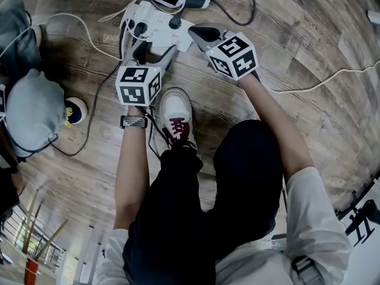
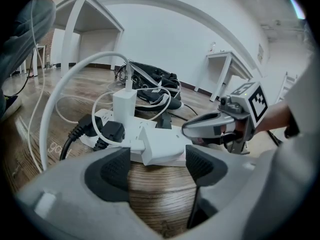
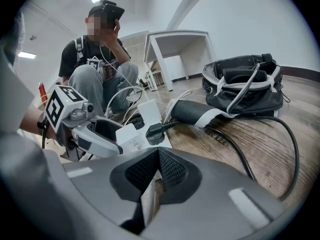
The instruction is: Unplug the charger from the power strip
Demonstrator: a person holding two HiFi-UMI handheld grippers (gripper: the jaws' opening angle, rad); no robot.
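Wood-grain plank floor [image 2: 150, 199] shows bare between the dark ribbed pads of my left claw [image 2: 157, 166], which stand wide apart and press on nothing. Just past their tips lies the white boxy charger [image 2: 162, 146], flat against the near end of the long white plastic power strip [image 1: 155, 24]; whether its pins sit in a socket I cannot tell. My right claw [image 3: 157, 171] is pinched together with nothing in it, hovering at the strip's right edge close beside the charger. Farther along the strip, two black plugs [image 2: 112, 131] crowd its left side. A tall white upright adapter [image 2: 124, 106] stands behind them, its white cable [image 2: 45, 134] arching up and over to the left. Beyond the strip slumps a black fabric bag with white straps [image 2: 155, 84]. Right of the strip the floor lies open to the room's edge; left of it another person [image 3: 80, 59] sits close.
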